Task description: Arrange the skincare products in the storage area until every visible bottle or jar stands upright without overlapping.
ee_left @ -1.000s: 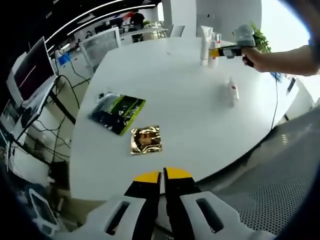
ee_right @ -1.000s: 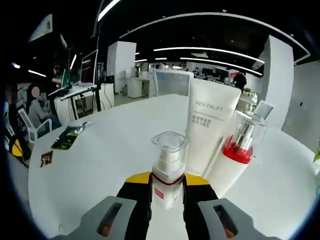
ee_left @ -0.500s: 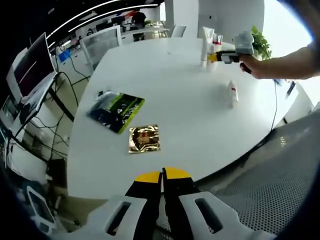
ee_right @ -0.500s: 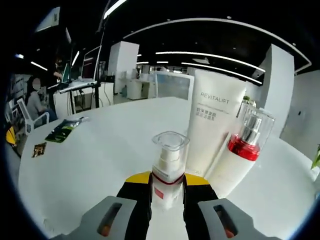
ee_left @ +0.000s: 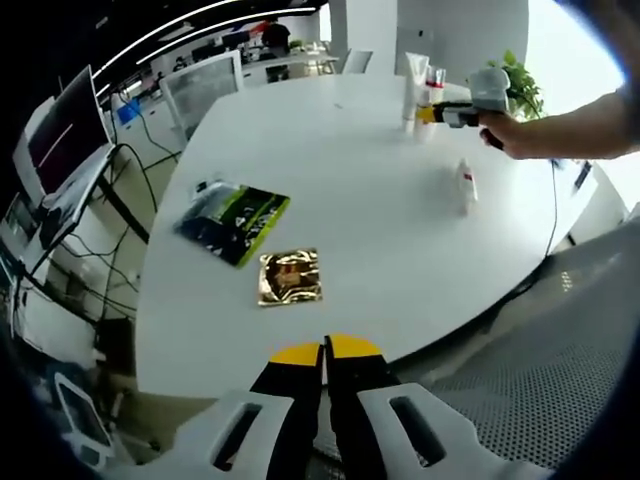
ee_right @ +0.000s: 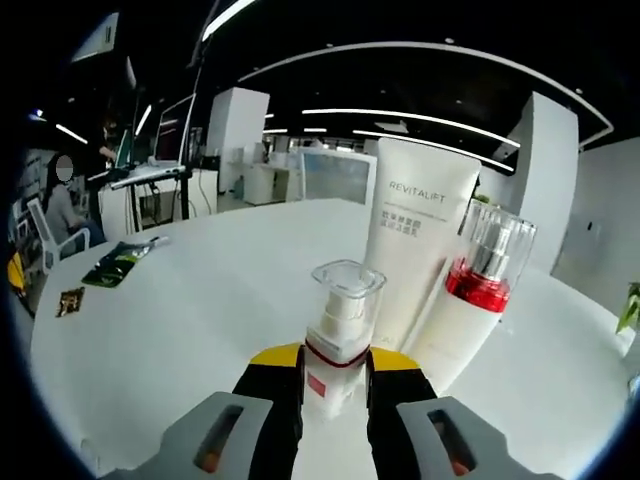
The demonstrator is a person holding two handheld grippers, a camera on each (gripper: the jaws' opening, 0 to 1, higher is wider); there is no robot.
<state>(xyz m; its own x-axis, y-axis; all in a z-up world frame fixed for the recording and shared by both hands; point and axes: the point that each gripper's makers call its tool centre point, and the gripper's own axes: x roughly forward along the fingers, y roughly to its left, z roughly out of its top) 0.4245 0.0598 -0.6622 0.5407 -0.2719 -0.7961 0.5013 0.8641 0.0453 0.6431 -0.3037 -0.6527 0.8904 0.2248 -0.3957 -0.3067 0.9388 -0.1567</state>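
Observation:
My right gripper (ee_right: 334,372) is shut on a small white pump bottle (ee_right: 338,335) with a clear cap and red band, held upright. Just behind it stand a tall white Revitalift tube (ee_right: 413,245) and a white bottle with a red collar and clear cap (ee_right: 470,295). From the left gripper view these stand at the table's far side (ee_left: 412,80), where the right gripper (ee_left: 440,113) is held by a hand (ee_left: 510,128). Another small white bottle (ee_left: 465,185) lies on its side on the white table (ee_left: 340,190). My left gripper (ee_left: 324,358) is shut, empty, off the table's near edge.
A green-and-black packet (ee_left: 235,220) and a gold foil packet (ee_left: 290,278) lie on the near left of the table. Desks, monitors and cables stand to the left (ee_left: 60,190). A plant (ee_left: 520,85) is beyond the far edge. A person sits at a desk (ee_right: 55,215).
The right gripper view has shifted slightly with the held pump bottle staying beside the tube and red-collared bottle. The left gripper has stayed almost still.

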